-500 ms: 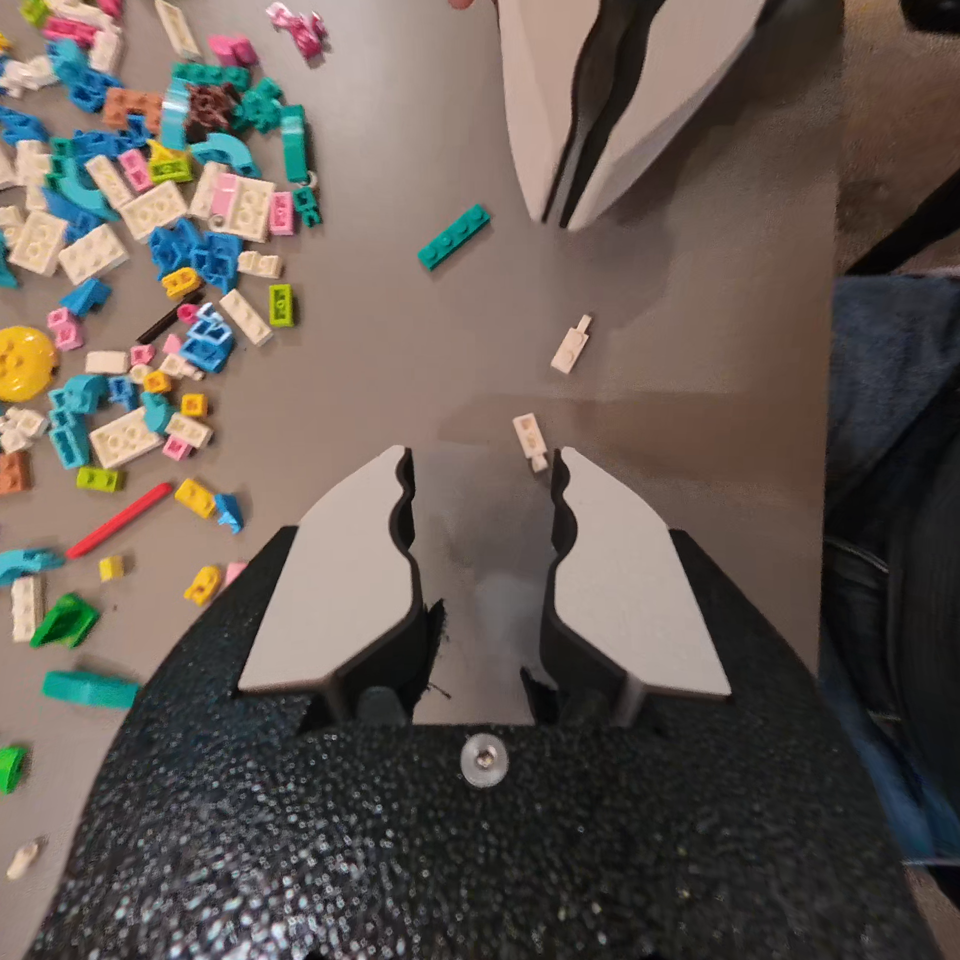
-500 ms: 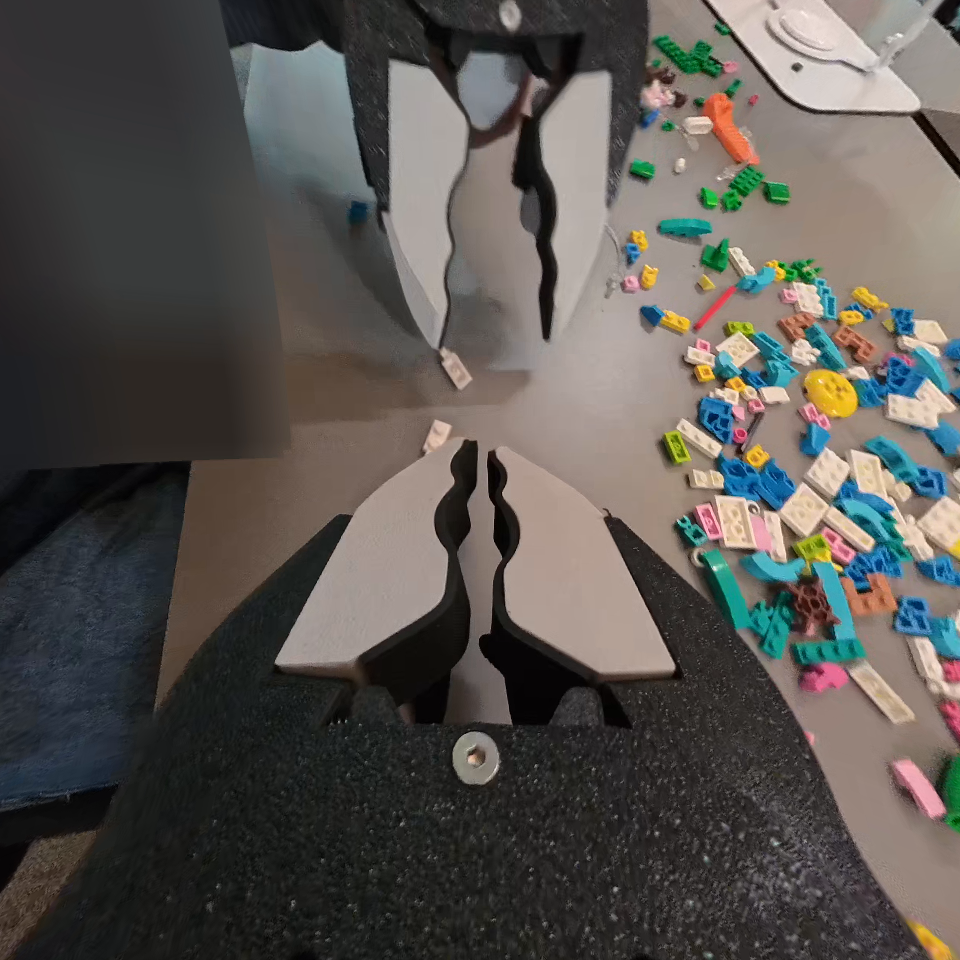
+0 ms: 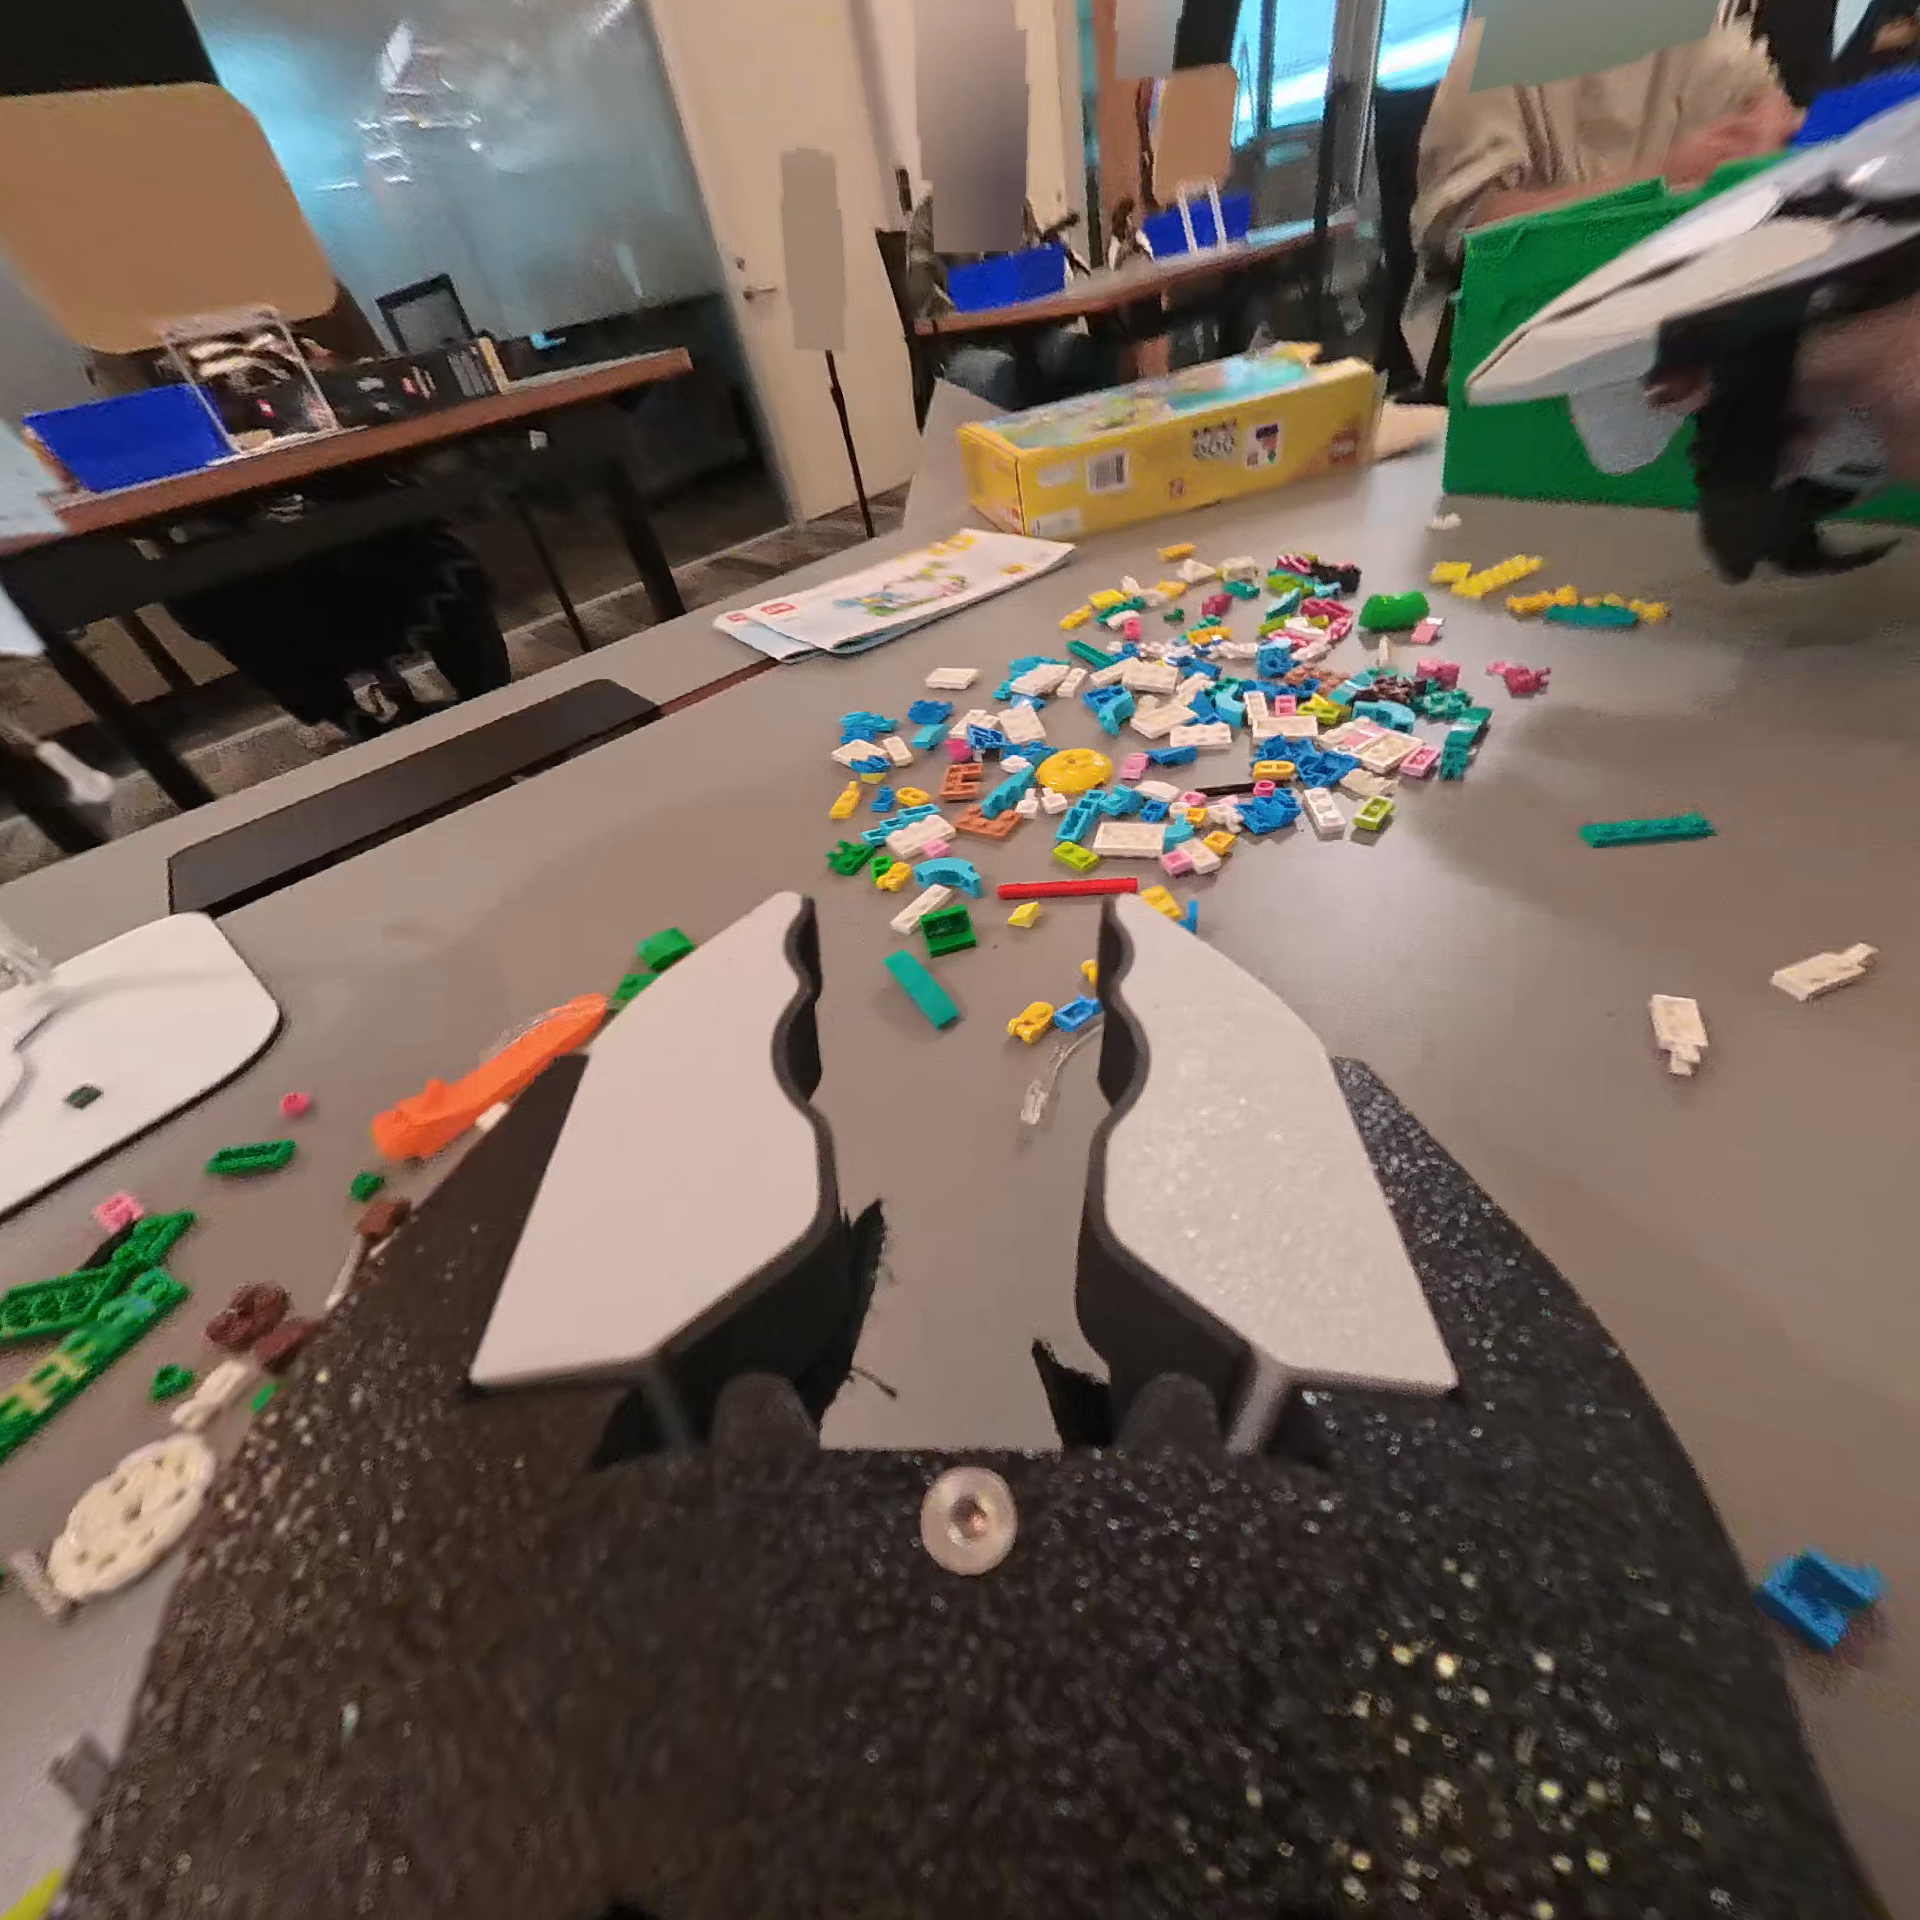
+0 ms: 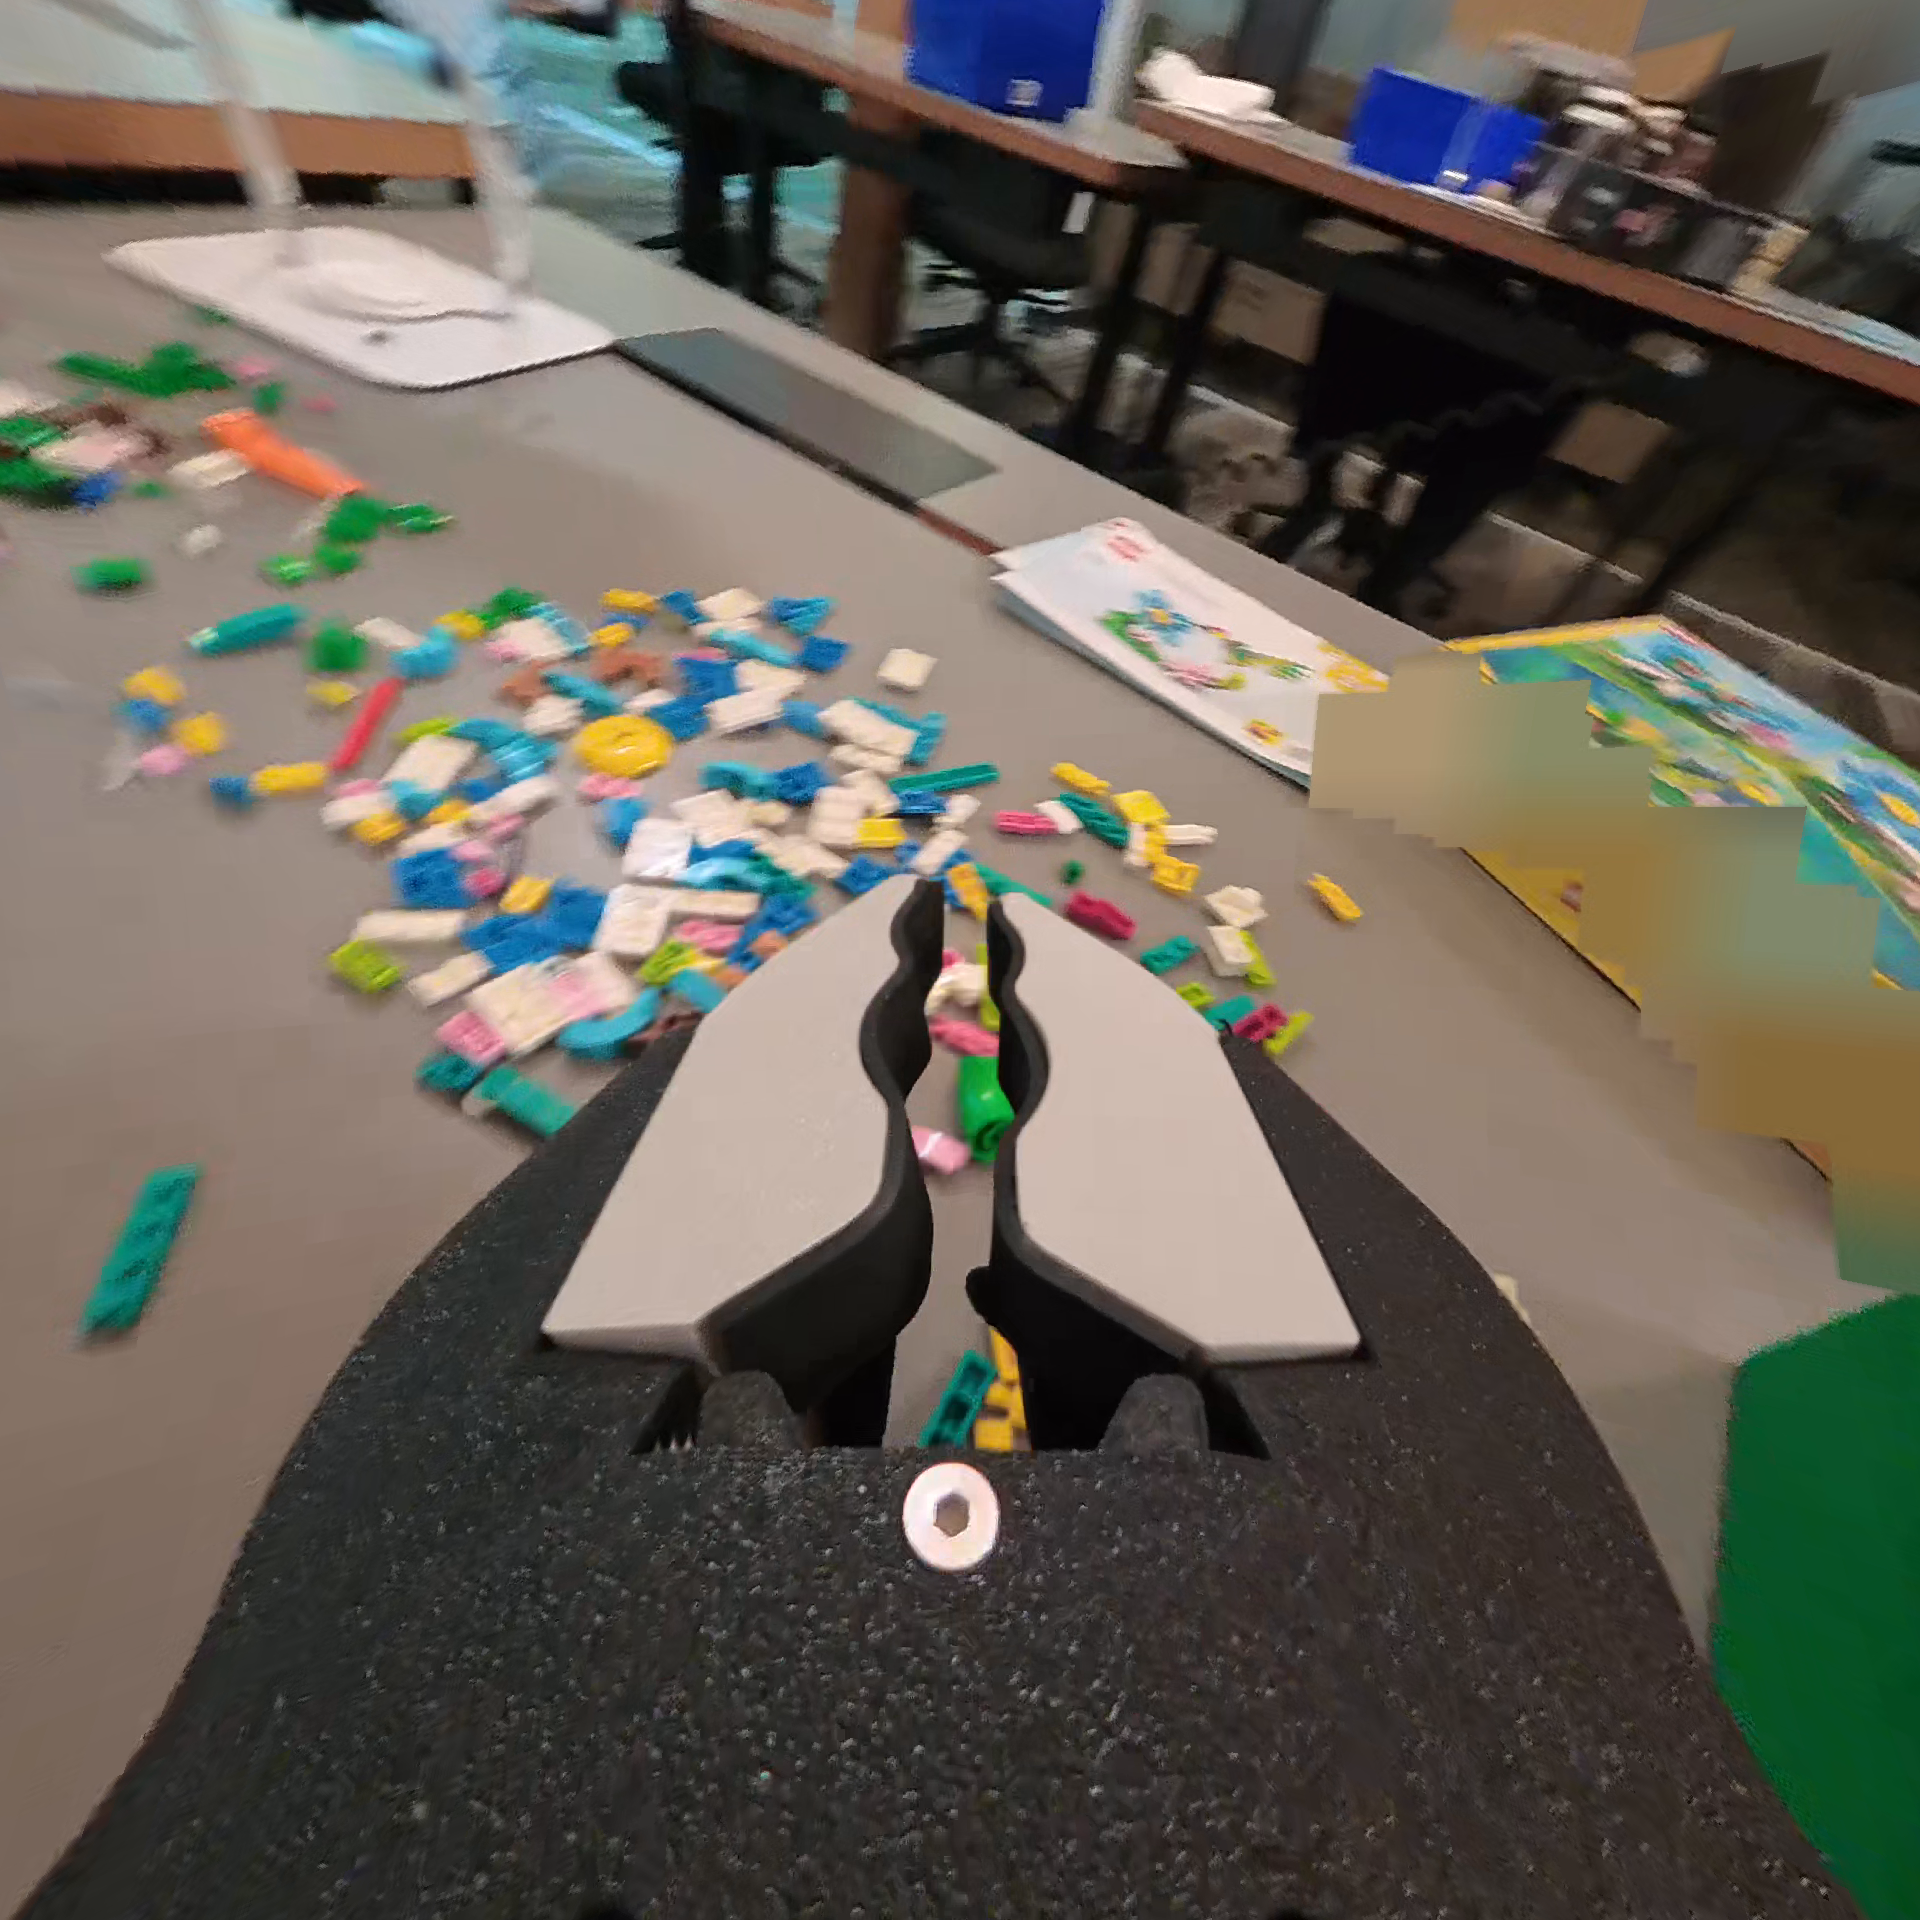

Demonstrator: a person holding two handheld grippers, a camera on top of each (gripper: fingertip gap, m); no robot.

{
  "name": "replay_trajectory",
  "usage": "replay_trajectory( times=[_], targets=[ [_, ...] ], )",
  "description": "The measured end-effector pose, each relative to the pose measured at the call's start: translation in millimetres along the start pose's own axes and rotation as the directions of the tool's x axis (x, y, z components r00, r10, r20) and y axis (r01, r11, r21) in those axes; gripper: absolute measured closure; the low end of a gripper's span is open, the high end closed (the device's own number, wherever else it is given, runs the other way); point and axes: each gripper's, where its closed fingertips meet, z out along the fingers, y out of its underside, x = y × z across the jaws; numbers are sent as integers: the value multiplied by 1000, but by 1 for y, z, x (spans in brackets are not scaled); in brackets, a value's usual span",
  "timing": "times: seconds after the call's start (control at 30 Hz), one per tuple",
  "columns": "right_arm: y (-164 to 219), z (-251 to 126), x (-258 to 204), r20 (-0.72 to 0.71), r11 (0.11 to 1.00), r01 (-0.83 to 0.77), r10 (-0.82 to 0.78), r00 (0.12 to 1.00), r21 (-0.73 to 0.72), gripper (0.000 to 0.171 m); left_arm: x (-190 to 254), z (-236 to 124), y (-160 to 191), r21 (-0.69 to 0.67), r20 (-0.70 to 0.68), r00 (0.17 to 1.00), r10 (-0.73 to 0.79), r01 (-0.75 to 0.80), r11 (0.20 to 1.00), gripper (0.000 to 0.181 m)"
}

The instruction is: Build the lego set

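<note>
Left wrist view: left hand-held gripper (image 3: pixel 954 940) spread (empty); right hand-held gripper (image 4: pixel 964 902) nearly closed, empty.

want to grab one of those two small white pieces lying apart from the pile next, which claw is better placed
Left, probably. The left claw is open and empty, low over the table, and the two white pieces lie just to its right. The right claw is nearly shut, raised over the pile of bricks.
</note>
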Motion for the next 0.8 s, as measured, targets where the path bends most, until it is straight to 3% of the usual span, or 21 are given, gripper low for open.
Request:
replay_trajectory(
  times=[0.1,0.17,0.23,0.3,0.37,0.43,0.57,0.7,0.8],
  targets=[
    [-2,19,13,-64,986,-145,150,987,79,162,-12,-9,2,6,25,1000,1,-1,1000,131],
    [-13,30,-16,84,978,-171,162,983,116,162,-15,-11,4,8,11,999,-42,42,999,132],
    [-17,39,-60,275,998,-56,43,960,38,166,-11,-10,2,26,-10,999,-44,44,999,135],
    [0,52,-76,283,981,164,-128,951,-107,165,-3,-8,2,21,-30,1000,-1,1,1000,139],
    [7,65,-67,168,936,322,-298,940,-141,165,5,-6,3,6,-47,997,54,-54,999,141],
    [-2,71,-50,3,936,343,-344,939,-80,167,13,-3,6,-11,-63,992,109,-110,994,143],
    [-3,50,1,-348,946,319,-320,881,-62,171,23,-2,6,-7,-87,982,166,-167,986,142],
    [7,24,31,-523,980,199,-176,834,-12,171,21,-5,-2,38,-68,987,148,-145,989,142],
    [5,12,41,-577,983,172,-108,810,58,171,17,-7,-5,53,-52,990,128,-126,991,143]
  ],
)
